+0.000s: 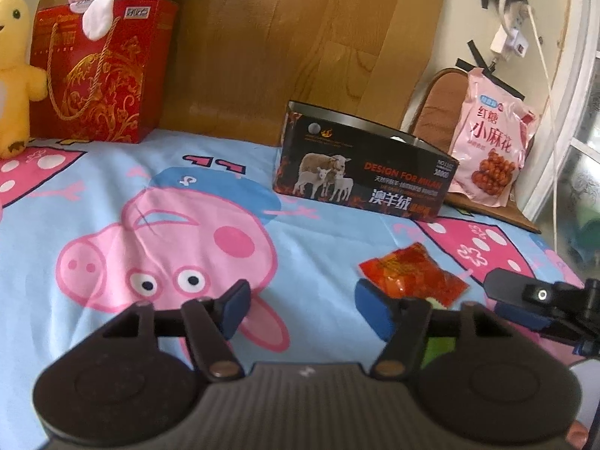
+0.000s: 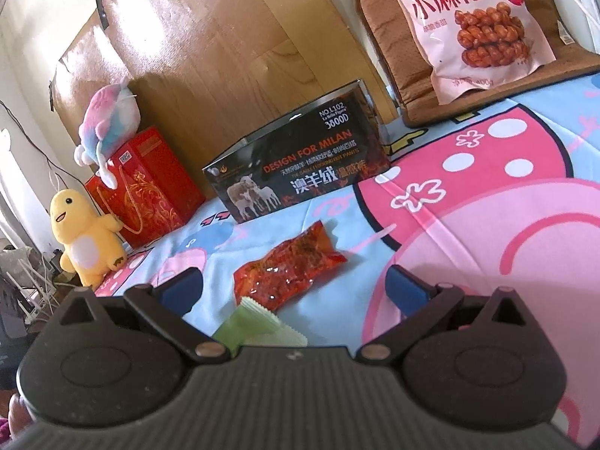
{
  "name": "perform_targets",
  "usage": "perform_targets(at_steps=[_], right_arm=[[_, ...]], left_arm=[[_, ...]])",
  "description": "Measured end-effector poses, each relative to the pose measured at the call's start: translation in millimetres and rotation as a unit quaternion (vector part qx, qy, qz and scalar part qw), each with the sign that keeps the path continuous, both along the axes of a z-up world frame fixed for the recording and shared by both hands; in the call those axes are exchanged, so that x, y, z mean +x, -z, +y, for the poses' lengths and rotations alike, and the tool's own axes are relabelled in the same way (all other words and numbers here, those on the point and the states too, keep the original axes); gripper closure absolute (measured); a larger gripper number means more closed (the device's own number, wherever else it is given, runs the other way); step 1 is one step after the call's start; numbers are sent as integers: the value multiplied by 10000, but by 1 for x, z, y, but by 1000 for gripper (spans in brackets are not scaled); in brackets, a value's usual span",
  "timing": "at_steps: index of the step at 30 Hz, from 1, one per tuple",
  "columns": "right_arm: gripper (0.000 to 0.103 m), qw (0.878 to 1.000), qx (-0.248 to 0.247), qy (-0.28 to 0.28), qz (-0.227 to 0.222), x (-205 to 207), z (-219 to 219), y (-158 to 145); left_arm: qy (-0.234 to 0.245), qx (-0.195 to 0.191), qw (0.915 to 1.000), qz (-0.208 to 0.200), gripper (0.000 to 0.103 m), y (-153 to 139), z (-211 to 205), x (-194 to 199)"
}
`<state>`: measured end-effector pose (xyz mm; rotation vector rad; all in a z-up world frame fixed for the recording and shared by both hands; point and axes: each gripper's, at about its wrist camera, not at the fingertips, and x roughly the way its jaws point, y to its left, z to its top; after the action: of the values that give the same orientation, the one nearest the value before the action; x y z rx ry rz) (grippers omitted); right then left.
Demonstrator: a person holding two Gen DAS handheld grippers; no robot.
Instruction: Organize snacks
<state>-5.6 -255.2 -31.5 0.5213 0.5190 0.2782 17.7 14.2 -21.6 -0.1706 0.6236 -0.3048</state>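
Jaws wide, both hand-held grippers, left [image 1: 303, 309] and right [image 2: 296, 294], tilt toward red snack packet [image 2: 288, 268].

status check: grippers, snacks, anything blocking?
Left gripper open, empty. Right gripper open, empty. Red snack packet and green packet loose on bedsheet; black box beyond, path clear.

A soft printed cloth sheet [image 1: 112, 195] is spread over the bed. Beside the black box [image 1: 360, 172], which is made of glossy printed card, a shiny, crinkled red plastic snack packet [image 2: 288, 266] is seen. Behind the box, smooth lacquered wood panelling [image 1: 281, 37] is shown. A glossy pink plastic bag [image 2: 468, 26] is propped to its right, and plush toys [image 2: 88, 243] are fuzzy.
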Motion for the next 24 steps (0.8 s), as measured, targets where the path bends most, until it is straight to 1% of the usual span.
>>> perform_targets(at_steps=[1,2,3,7,9,10,13,15,18,24], right_arm=[[0,10000,34,51,-9,-3,-1,0],[0,9999,50,108,-17,-5,0,1],[0,9999,35,161,-27,-8,1,1],[0,9991,-313,290,-31,-13,12,-2],[0,9985,-426,356,5,-11,15,-3],[0,9983,-453,367,11,-10,15,-3],[0,9978,-542,391,28,-8,16,-3],[0,9979,-519,398,23,-9,16,-3],[0,9981,-455,406,8,-10,14,-3],[0,9981,-454,410,7,-10,15,-3]], left_arm=[[17,26,10000,-62,28,-1,-1,-2],[29,60,9999,-124,21,-2,-3,-4],[42,107,9998,-189,18,-3,-4,-5],[217,367,9982,-432,17,-5,-14,-13],[263,447,9971,-563,9,-7,-17,-16],[278,460,9965,-634,7,-8,-18,-19],[273,438,9965,-654,5,-8,-18,-20],[293,336,9973,-581,1,-8,-15,-18],[346,110,9975,-602,0,-8,-10,-19],[265,289,9962,-784,0,-10,-15,-25]])
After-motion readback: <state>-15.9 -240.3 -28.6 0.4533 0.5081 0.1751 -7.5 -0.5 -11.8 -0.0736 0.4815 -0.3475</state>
